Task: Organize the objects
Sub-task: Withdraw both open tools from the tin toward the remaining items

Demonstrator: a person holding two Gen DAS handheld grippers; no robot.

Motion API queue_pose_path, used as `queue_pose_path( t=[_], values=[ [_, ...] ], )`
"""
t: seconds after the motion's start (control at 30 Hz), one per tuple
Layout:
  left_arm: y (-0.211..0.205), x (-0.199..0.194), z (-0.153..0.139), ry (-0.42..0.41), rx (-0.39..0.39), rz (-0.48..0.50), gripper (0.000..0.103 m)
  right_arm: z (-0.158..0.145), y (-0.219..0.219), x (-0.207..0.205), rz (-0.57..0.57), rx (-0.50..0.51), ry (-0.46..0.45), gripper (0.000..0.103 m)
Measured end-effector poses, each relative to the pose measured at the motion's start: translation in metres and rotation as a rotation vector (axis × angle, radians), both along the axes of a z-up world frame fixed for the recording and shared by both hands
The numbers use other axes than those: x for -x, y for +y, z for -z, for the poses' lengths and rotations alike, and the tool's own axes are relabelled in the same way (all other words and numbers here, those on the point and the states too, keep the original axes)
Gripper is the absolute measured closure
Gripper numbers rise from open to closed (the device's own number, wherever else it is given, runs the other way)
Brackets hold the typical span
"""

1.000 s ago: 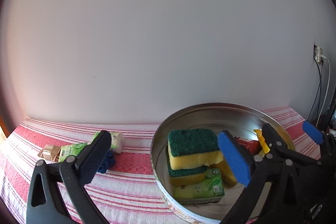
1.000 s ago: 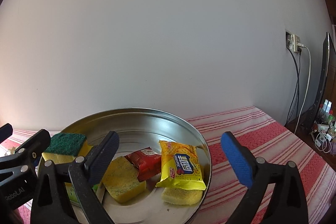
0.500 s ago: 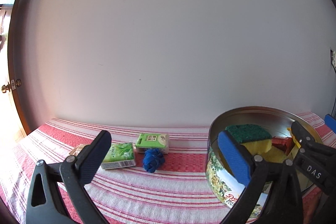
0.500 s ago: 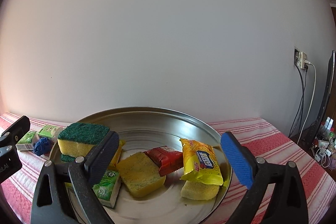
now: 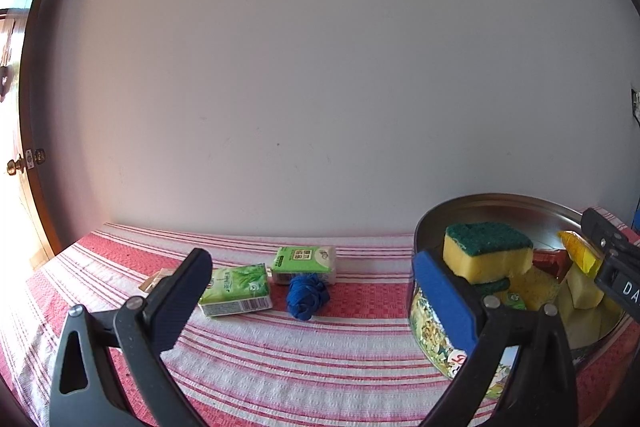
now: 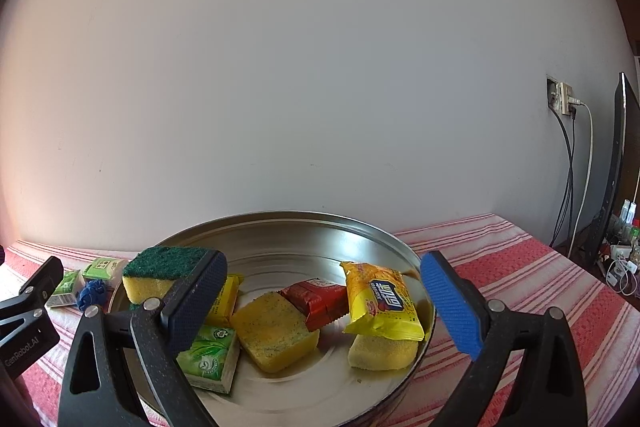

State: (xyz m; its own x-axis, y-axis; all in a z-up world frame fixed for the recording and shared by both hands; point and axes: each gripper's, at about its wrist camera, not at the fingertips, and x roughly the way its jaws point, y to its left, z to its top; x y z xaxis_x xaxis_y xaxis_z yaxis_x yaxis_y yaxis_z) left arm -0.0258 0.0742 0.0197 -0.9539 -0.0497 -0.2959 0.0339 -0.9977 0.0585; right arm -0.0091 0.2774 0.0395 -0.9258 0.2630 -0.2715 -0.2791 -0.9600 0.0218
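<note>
A round metal tin [image 6: 280,227] [image 5: 520,203] on the red striped cloth holds a green-topped sponge [image 6: 164,271] [image 5: 486,251], a yellow sponge [image 6: 272,331], a red packet [image 6: 316,301], a yellow snack packet [image 6: 382,303] and a green tissue pack [image 6: 210,355]. Left of the tin lie two green tissue packs [image 5: 236,289] [image 5: 304,261] and a blue cloth ball [image 5: 306,295]. My left gripper [image 5: 316,299] is open and empty above the cloth, facing these. My right gripper [image 6: 324,307] is open and empty over the tin.
A small beige packet [image 5: 154,279] lies partly hidden behind my left finger. A plain wall runs behind the table. A door with a knob [image 5: 16,165] is at far left. A wall socket with cables [image 6: 564,99] and a dark screen edge [image 6: 616,163] are at the right.
My left gripper has swung left, away from the tin, so the tissue packs and blue ball now sit between its fingers. My right gripper has shifted slightly over the tin. Both stay open.
</note>
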Motion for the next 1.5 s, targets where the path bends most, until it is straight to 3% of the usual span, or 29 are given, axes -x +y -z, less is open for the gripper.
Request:
queue_pose_path(
  t=[0.4, 0.93, 1.07, 1.5],
  values=[
    [-0.008, 0.002, 0.009, -0.021, -0.046, 0.025, 0.0, -0.001, -0.018, -0.015, 0.073, -0.012, 0.003, 0.004],
    [-0.031, -0.012, 0.009, -0.041, -0.011, 0.054, 0.0, 0.001, -0.06, -0.035, 0.027, -0.036, -0.009, 0.004],
    [-0.05, -0.011, 0.01, -0.044, 0.018, 0.031, 0.0, 0.002, -0.079, -0.033, -0.011, -0.03, -0.014, 0.004],
    [-0.147, 0.008, 0.014, -0.082, 0.0, -0.118, 0.0, 0.004, -0.162, -0.009, -0.197, -0.059, -0.057, 0.004]
  ],
)
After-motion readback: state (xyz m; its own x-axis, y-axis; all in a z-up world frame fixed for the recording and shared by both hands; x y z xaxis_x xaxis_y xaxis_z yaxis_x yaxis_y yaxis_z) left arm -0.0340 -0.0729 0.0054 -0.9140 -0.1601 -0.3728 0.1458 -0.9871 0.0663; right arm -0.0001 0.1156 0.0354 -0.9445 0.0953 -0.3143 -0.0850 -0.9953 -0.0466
